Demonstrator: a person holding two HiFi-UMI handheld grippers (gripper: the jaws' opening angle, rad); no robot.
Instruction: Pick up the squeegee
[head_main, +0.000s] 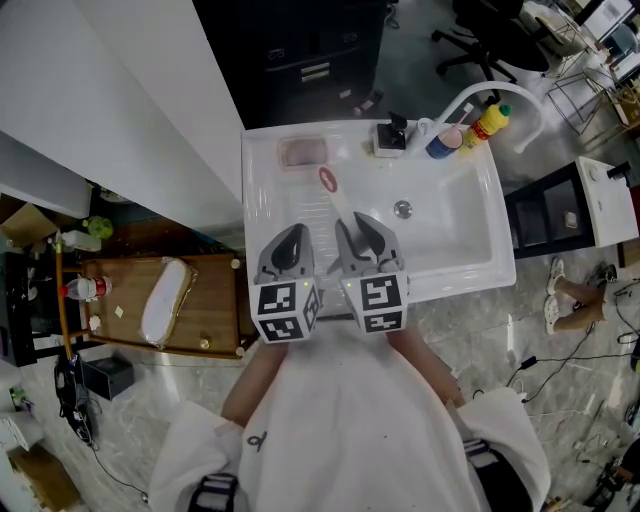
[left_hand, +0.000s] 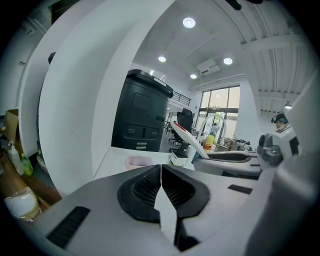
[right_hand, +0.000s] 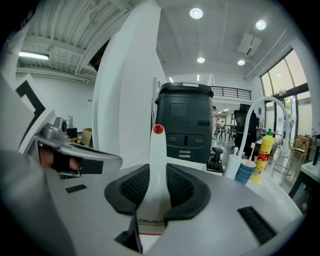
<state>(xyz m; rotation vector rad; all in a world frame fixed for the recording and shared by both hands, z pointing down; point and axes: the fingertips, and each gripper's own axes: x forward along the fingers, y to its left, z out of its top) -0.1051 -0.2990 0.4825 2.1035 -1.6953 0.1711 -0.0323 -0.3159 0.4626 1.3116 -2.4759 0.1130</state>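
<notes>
We see left gripper (left_hand: 160, 175) jaws together, nothing between. Right gripper (right_hand: 155, 189) jaws clamped on squeegee (right_hand: 157, 150) handle, over sink (head_main: 478, 215) edge. Its blade is hidden behind the jaws; only the red-tipped handle shows.

Loose white garment (head_main: 350, 420) on the person, with wide white sleeves (head_main: 195, 440) on both sides. Small black mark (head_main: 257, 440) on the front. Black straps (head_main: 213, 492) low at each side, detail too small to read. Left gripper (head_main: 291, 240) and right gripper (head_main: 362, 232) match: smooth grey moulded shells, rounded, tapering toward the tips. Each carries a white cube (head_main: 286, 311) printed with black square markers. Inner faces have black ribbed pads (left_hand: 142, 189) set in a dark oval recess. Dark slotted grooves (left_hand: 69, 226) on the shell flanks.
</notes>
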